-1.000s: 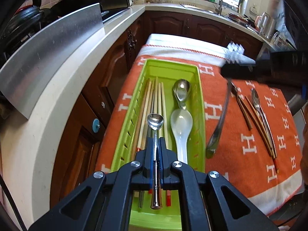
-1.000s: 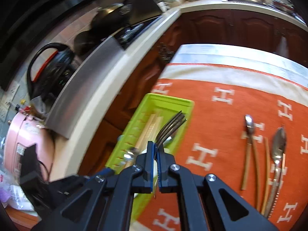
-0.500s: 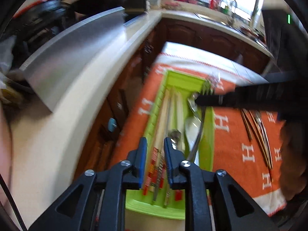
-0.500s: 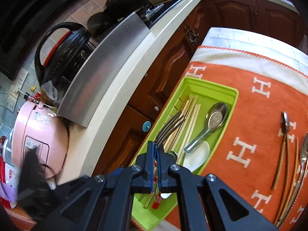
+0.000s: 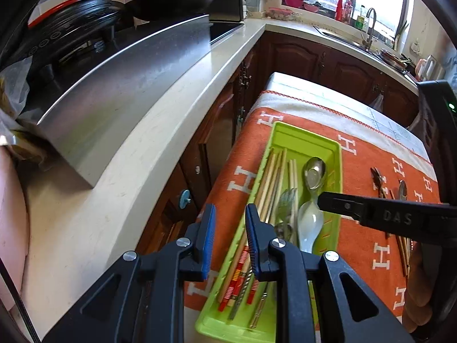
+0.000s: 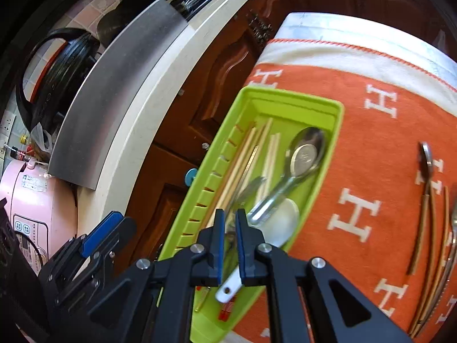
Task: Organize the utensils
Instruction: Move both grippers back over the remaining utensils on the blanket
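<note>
A lime green utensil tray (image 5: 337, 154) (image 6: 291, 100) lies on the orange cloth. It holds several wooden chopsticks (image 5: 271, 177) (image 6: 248, 148), a metal spoon (image 5: 314, 170) (image 6: 307, 153), a white ceramic spoon (image 5: 310, 224) (image 6: 281, 223), a small metal spoon (image 5: 282, 230) and a fork (image 5: 287, 198) (image 6: 248, 190). My left gripper (image 5: 230, 238) is open and empty above the tray's near left edge. My right gripper (image 6: 228, 240) is open just above the fork, which lies in the tray; it reaches in from the right in the left wrist view (image 5: 328, 200).
Several loose utensils and chopsticks (image 5: 400, 200) (image 6: 431, 205) lie on the orange cloth (image 5: 365, 160) (image 6: 371, 143) to the right. A stone counter (image 5: 128, 157) with a steel splash guard (image 5: 128, 80), wok and pink cooker (image 6: 31, 200) runs along the left.
My left gripper opened, left the small spoon in the tray and pulled back left. My right gripper lowered the fork into the tray and opened.
</note>
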`<state>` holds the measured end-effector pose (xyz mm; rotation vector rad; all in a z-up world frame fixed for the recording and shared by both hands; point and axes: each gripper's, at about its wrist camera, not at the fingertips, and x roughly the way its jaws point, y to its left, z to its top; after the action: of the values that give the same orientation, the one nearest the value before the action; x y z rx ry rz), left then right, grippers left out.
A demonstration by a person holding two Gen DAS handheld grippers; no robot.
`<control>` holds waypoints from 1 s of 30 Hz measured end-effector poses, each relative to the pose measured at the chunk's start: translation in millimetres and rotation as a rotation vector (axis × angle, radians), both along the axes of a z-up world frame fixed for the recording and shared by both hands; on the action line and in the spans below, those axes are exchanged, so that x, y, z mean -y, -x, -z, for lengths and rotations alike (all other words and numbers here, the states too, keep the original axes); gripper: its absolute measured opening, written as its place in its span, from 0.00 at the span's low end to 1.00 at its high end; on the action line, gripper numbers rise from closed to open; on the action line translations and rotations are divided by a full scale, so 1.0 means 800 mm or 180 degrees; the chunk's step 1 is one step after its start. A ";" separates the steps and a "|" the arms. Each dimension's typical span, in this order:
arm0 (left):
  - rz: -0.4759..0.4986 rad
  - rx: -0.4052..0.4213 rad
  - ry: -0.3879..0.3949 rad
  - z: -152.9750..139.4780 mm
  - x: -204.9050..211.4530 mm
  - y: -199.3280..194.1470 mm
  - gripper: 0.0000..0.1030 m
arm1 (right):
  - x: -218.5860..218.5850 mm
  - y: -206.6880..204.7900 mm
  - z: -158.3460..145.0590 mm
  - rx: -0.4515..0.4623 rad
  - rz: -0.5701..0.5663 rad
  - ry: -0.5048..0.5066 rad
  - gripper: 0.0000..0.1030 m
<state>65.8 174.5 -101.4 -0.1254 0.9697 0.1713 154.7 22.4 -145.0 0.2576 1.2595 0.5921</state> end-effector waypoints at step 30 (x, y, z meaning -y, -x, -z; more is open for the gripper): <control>0.1419 -0.0216 0.0750 0.041 0.224 -0.076 0.19 | 0.263 0.082 0.026 0.0620 0.0984 0.0607 0.08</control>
<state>126.9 -4.5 -133.9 -0.1167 1.0599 -0.3513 89.4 -188.1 -165.7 0.2239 1.0529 0.2238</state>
